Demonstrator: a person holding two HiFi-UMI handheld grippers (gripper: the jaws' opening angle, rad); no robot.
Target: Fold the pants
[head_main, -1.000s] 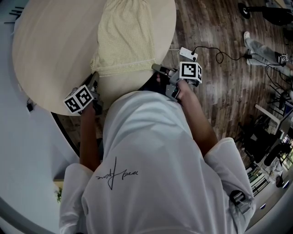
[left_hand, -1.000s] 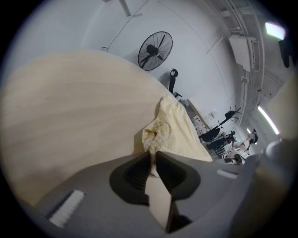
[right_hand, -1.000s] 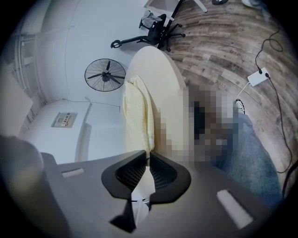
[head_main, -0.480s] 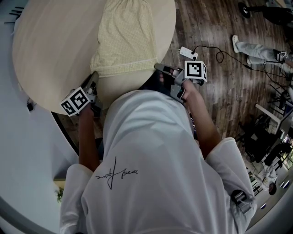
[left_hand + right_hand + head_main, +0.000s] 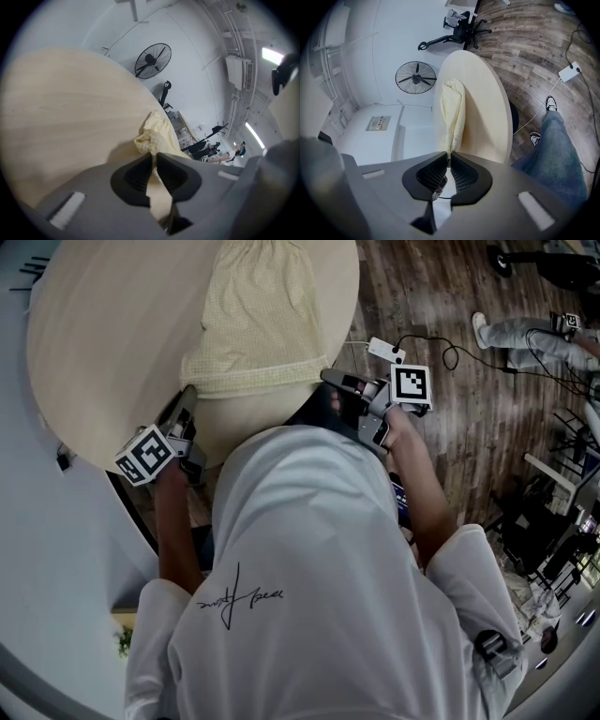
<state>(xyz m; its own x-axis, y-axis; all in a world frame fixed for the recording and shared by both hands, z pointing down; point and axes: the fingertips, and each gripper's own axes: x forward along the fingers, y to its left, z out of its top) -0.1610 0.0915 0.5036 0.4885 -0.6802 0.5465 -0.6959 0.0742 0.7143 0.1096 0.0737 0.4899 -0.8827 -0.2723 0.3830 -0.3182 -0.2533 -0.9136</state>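
Note:
Pale yellow pants [image 5: 253, 315] lie lengthwise on the round beige table [image 5: 112, 334], waistband toward the near edge. My left gripper [image 5: 187, 397] is shut on the waistband's left corner. In the left gripper view, bunched yellow cloth [image 5: 157, 129] runs down between the pads at the left gripper [image 5: 153, 158]. My right gripper [image 5: 330, 380] is shut on the right corner. In the right gripper view, the pants [image 5: 452, 108] stretch away over the table [image 5: 487, 103], and their near edge is pinched in the right gripper [image 5: 449, 157]. Both corners are held slightly above the tabletop.
A white power adapter [image 5: 384, 349] and its black cable lie on the wood floor to the right of the table. A person in jeans [image 5: 525, 329] stands further right. A standing fan [image 5: 415, 77] and an office chair [image 5: 461, 26] are beyond the table. A leg in jeans [image 5: 555, 150] is close by.
Both grippers have risen with the waistband corners in them. The left marker cube has drifted left and the right one right. The person in the background has shifted.

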